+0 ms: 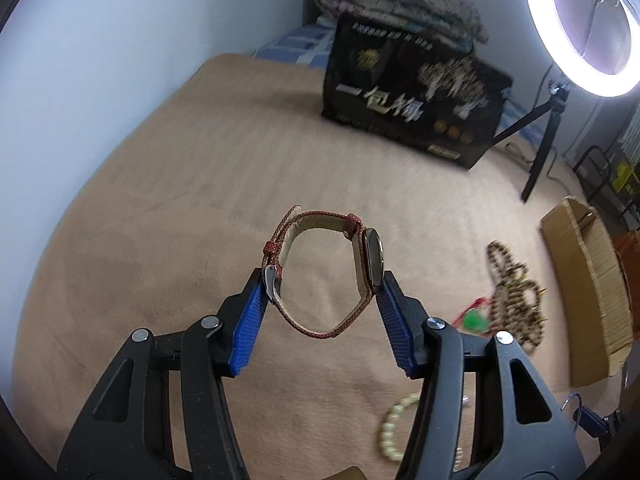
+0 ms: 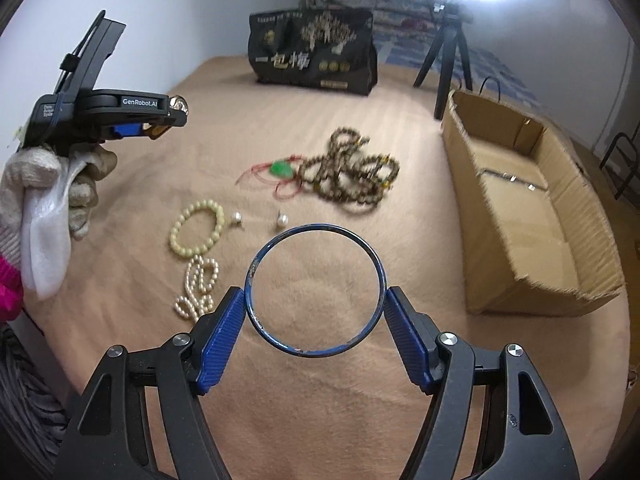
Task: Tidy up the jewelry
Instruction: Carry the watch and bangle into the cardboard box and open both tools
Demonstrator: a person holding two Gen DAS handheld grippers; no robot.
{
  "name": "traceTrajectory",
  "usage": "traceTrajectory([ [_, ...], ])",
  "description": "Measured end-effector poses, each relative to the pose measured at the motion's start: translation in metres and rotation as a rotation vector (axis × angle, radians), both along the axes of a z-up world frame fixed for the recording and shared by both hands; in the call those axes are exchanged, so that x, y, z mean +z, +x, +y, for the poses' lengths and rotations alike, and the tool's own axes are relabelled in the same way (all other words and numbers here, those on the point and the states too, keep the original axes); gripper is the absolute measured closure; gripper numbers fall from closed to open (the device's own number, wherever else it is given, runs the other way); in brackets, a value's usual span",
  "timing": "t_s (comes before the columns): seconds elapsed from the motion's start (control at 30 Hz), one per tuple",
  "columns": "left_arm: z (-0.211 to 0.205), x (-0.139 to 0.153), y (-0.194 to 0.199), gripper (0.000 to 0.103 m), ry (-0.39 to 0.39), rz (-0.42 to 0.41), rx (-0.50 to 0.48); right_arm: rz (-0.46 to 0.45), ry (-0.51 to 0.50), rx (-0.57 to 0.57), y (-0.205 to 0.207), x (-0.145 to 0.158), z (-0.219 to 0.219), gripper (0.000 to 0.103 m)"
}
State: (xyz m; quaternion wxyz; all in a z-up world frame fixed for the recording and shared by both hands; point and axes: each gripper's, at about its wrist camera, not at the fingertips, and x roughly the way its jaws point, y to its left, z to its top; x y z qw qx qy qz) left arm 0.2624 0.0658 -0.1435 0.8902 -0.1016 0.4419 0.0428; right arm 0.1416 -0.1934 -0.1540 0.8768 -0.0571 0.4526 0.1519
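We see a watch [image 1: 320, 276] with a woven cloth strap and glossy case, a thin blue metal bangle [image 2: 316, 290] with chipped paint, ribbed blue plastic fingers [image 2: 222, 340], a matt fuzzy tan blanket [image 2: 320, 400], and a rough corrugated cardboard box [image 2: 520, 240].

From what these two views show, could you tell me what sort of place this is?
Probably a bedroom: a tan blanket spread like a bed cover, folded quilts against the wall, and a ring light set up for filming.

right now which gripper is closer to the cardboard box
Right. The right gripper, clamping the blue bangle, sits beside the cardboard box; the left gripper is across the jewelry.
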Motion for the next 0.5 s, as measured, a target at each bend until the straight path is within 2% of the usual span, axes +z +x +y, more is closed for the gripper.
traceTrajectory([
  [0.2, -0.030, 0.028, -0.003, 0.047, -0.027, -0.057, -0.056, -0.060, 0.009, -0.033, 0.003, 0.024, -0.015, 0.032],
  [0.5, -0.095, 0.059, -0.001, 0.046, -0.020, -0.119, -0.153, -0.120, 0.043, -0.151, 0.016, 0.061, -0.069, 0.032],
])
